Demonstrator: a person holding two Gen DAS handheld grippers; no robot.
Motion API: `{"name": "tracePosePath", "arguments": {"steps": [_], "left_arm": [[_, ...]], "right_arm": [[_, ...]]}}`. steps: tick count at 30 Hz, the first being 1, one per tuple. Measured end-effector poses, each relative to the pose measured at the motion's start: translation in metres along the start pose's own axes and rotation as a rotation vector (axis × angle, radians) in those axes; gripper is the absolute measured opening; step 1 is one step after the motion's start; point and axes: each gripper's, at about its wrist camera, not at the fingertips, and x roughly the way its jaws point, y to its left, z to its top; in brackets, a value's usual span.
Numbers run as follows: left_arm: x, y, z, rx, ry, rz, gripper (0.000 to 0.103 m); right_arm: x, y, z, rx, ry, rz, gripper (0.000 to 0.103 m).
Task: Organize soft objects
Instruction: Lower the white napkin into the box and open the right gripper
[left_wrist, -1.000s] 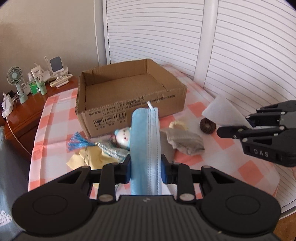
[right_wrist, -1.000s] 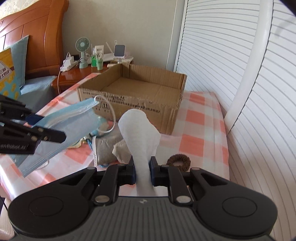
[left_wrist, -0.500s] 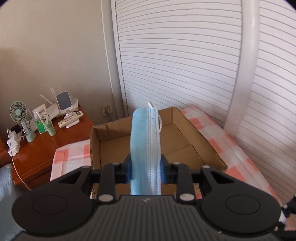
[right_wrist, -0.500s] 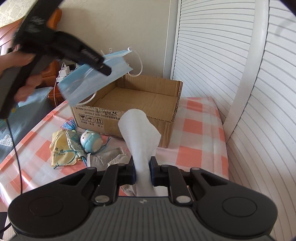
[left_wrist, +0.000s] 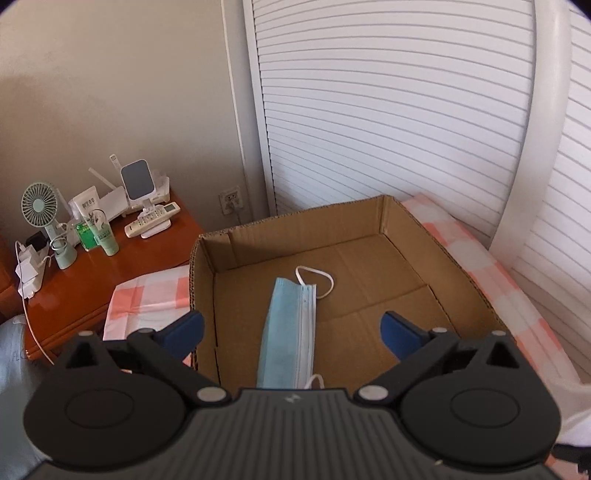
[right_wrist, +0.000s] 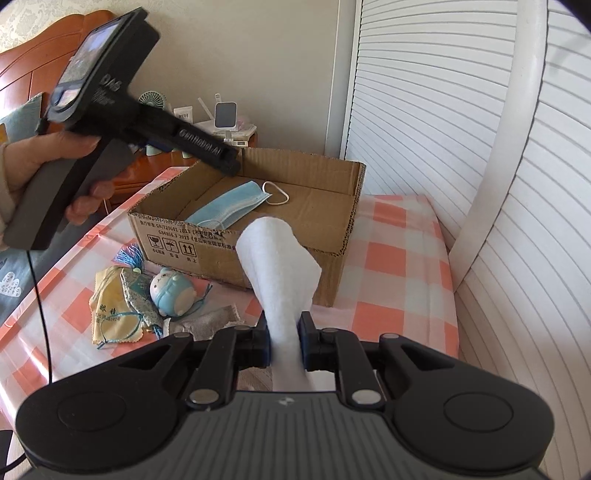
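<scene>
With our left gripper (left_wrist: 291, 328) just sprung wide and the mask (left_wrist: 290, 332) lying in the box (right_wrist: 343, 236), we keep our right gripper (right_wrist: 284, 341) clamped on the white cloth (right_wrist: 277, 266) and release only over the box floor.

The near end of the pale blue pleated face mask (left_wrist: 291, 332) lying in the shallow brown cardboard box (left_wrist: 458, 266) disappears behind the left gripper's body. The lower part of the folded white cloth (right_wrist: 280, 273) is hidden between the right gripper's (right_wrist: 284, 345) fingers. The small print on the box's front wall is too small to read.
</scene>
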Motion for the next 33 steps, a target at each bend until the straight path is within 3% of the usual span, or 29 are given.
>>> {"name": "tracePosePath", "arguments": {"steps": [9,14,21,23,25,26,27,33], "left_arm": [[-0.060,-0.004,-0.046,0.104,0.025,-0.053,0.102],[-0.087,-0.001,-0.069,0.093,0.013,-0.056,0.102],[-0.092,0.003,-0.080,0.065,0.024,-0.053,0.102],[-0.090,0.004,-0.082,0.059,0.031,-0.066,0.101],[-0.087,0.005,-0.084,0.059,0.036,-0.062,0.101],[-0.086,0.005,-0.084,0.054,0.038,-0.063,0.101],[-0.086,0.006,-0.084,0.049,0.041,-0.066,0.101],[-0.089,0.005,-0.084,0.043,0.044,-0.069,0.101]], "right_arm": [[0.019,0.002,0.042,0.004,-0.017,0.018,0.017],[0.048,0.005,0.077,0.025,-0.011,0.023,0.017],[0.110,0.010,0.117,0.055,0.036,0.004,0.018],[0.124,0.010,0.126,0.064,0.041,0.003,0.030],[0.134,0.010,0.131,0.076,0.040,-0.005,0.086],[0.135,0.010,0.131,0.086,0.027,-0.011,0.096],[0.135,0.010,0.130,0.096,0.012,-0.009,0.103],[0.121,0.011,0.123,0.109,0.024,-0.006,0.103]]}}
